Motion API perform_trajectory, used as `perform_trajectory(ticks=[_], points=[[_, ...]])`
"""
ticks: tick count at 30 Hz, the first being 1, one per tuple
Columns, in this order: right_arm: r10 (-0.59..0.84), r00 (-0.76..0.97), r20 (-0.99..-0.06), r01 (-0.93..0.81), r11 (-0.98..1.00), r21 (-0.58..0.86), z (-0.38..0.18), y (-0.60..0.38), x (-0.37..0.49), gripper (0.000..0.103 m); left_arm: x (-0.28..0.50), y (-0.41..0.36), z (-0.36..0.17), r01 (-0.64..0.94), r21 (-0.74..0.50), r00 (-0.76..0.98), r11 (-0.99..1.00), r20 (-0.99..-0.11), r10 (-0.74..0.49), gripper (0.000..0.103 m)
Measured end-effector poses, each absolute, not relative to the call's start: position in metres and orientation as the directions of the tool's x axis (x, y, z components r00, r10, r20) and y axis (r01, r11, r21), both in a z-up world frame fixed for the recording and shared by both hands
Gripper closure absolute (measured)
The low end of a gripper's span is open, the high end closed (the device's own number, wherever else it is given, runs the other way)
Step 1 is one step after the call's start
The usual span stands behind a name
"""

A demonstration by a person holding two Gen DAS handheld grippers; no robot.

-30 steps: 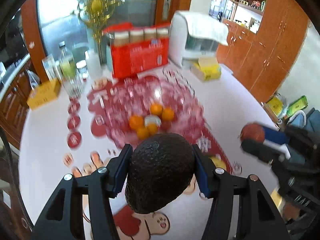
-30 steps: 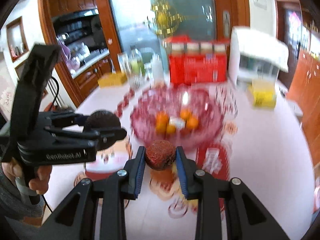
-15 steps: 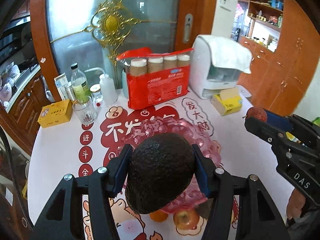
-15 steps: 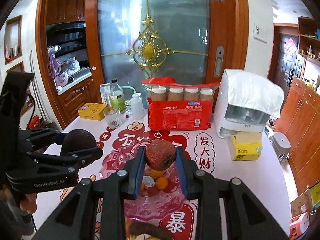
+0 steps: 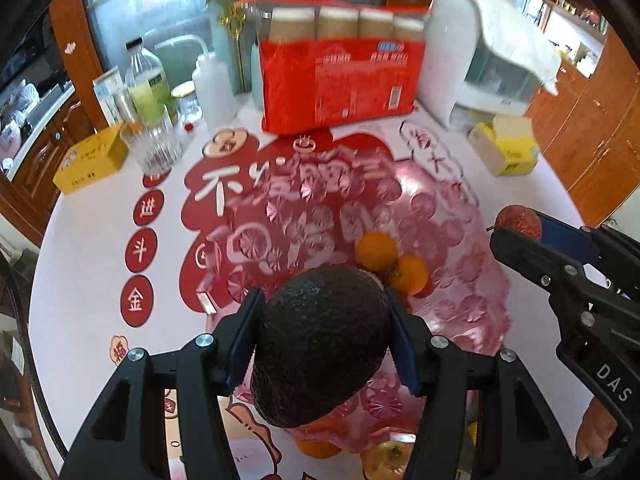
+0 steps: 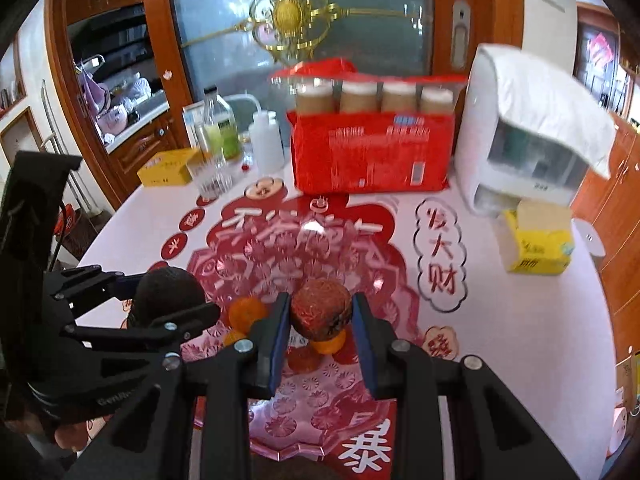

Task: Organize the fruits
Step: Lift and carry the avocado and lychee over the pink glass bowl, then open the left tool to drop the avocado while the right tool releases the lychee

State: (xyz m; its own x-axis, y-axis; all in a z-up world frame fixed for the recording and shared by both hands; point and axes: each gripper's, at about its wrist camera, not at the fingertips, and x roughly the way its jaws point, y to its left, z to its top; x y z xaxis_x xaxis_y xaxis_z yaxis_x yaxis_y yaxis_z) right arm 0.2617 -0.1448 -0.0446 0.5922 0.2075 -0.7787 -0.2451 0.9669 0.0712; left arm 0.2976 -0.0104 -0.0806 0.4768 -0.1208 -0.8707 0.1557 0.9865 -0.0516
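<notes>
My left gripper (image 5: 322,340) is shut on a dark avocado (image 5: 320,344), which hangs over the near part of a pink glass fruit bowl (image 5: 472,280). The same avocado (image 6: 166,294) shows at the left of the right wrist view. My right gripper (image 6: 320,328) is shut on a round reddish-brown fruit (image 6: 321,312) above the bowl (image 6: 304,408); that fruit (image 5: 518,220) also appears at the right of the left wrist view. Several small oranges (image 5: 376,250) lie inside the bowl. Under the bowl's near edge peek an orange (image 5: 318,448) and an apple (image 5: 386,460).
At the back of the white table (image 5: 80,280) stand a red multipack of cups (image 5: 340,76), a white appliance under a cloth (image 5: 488,60), bottles (image 5: 146,80), a glass (image 5: 154,146) and two yellow boxes (image 5: 90,160) (image 5: 504,148). Wooden cabinets flank the room.
Both grippers have carried their fruits forward and down over the bowl. The view tilted up towards the door half a second ago and now looks down at the bowl again.
</notes>
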Motion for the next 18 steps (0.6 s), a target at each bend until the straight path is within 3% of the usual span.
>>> perform_trajectory(ticks=[18], points=[[0.214, 0.470, -0.856, -0.260, 0.961, 0.098, -0.107, -0.137, 0.283, 0.072, 0.307, -0.015, -0.125, 0.155, -0.009, 0.414, 0.988, -0.907, -0.073, 0.046]])
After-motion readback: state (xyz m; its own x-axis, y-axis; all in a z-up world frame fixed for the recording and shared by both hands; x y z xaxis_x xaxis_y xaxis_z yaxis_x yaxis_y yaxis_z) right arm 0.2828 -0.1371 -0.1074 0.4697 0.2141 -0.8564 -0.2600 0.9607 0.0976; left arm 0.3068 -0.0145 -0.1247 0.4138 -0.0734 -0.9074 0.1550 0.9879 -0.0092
